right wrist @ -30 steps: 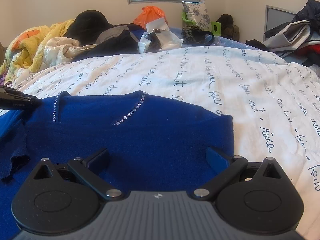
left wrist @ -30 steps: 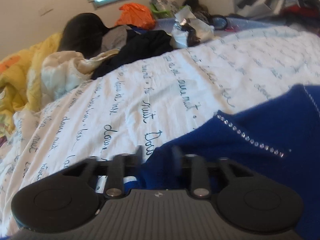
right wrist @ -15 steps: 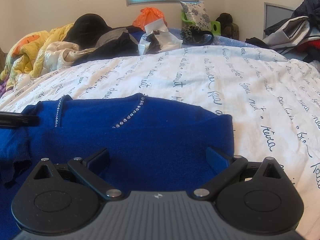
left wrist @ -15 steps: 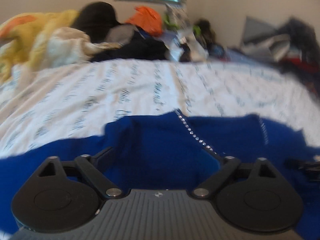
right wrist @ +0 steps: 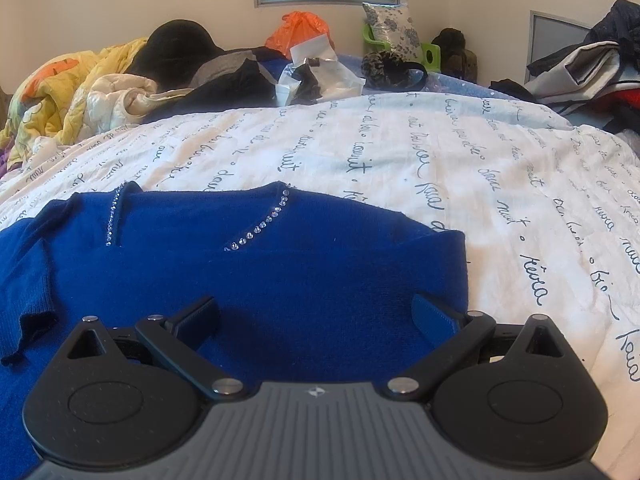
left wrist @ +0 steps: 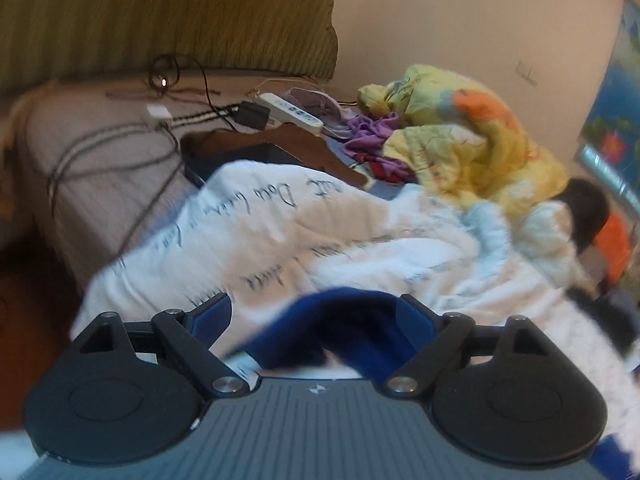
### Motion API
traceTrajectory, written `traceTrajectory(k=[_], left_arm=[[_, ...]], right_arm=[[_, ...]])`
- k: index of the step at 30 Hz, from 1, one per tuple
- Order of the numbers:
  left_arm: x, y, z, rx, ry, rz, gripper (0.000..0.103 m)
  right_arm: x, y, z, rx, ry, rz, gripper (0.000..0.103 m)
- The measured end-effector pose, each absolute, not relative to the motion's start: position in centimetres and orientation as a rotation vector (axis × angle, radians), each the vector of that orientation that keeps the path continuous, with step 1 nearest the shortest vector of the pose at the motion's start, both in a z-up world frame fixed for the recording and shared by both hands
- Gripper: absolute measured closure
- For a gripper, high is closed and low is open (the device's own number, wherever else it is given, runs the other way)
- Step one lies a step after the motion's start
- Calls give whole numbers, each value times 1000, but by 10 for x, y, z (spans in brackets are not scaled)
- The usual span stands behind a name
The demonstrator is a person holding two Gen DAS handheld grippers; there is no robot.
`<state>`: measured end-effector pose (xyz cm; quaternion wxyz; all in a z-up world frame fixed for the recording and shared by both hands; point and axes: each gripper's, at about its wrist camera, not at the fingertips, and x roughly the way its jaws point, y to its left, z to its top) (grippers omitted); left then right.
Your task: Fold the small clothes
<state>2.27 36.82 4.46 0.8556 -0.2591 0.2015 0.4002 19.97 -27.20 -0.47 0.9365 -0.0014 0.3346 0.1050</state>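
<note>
A small blue knit top (right wrist: 280,264) with rhinestone trim lies flat on the white bedsheet with dark script (right wrist: 440,160). My right gripper (right wrist: 316,316) is open and hovers low over the top's middle, holding nothing. My left gripper (left wrist: 316,316) is open too; a curved fold of the blue top (left wrist: 352,320) lies between its fingers, not clamped. The left wrist view is blurred and faces the bed's left end.
A yellow quilt (right wrist: 60,92), dark clothes (right wrist: 224,80) and bags (right wrist: 316,76) pile along the bed's far side. More clothes (right wrist: 580,68) are stacked at the right. In the left wrist view a bench holds a power strip (left wrist: 288,108) and cables.
My left gripper opened, letting go of the blue top, then swung left toward the bed's end. My right gripper stayed open over the top.
</note>
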Motion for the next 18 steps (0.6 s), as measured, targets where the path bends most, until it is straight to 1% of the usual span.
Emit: traceTrajectory(k=[4, 5, 6, 7, 9, 10, 11, 12, 13, 14, 18], left_arm=[[50, 365, 35, -325, 574, 809, 13], [59, 357, 26, -260, 620, 811, 15], [70, 357, 18, -219, 663, 827, 19], [76, 359, 11, -201, 698, 845, 24], [77, 367, 5, -231, 718, 860, 41], [77, 370, 5, -243, 718, 859, 45], [77, 370, 6, -242, 717, 858, 56], [77, 370, 8, -235, 719, 857, 71], [78, 369, 10, -222, 727, 860, 80], [80, 367, 11, -210, 741, 856, 97], [80, 356, 27, -233, 753, 873, 97]], right_arm=[[200, -272, -5, -2, 683, 214, 0], [200, -272, -5, -3, 683, 214, 0], [200, -272, -5, -1, 683, 215, 0], [200, -273, -5, 0, 683, 215, 0], [200, -272, -5, 2, 682, 216, 0], [199, -272, -4, 5, 682, 216, 0], [199, -273, -4, 10, 681, 218, 0], [199, -274, -4, 15, 680, 220, 0], [199, -274, -4, 19, 679, 221, 0], [199, -275, -4, 24, 678, 223, 0], [198, -278, -3, 48, 672, 231, 0]])
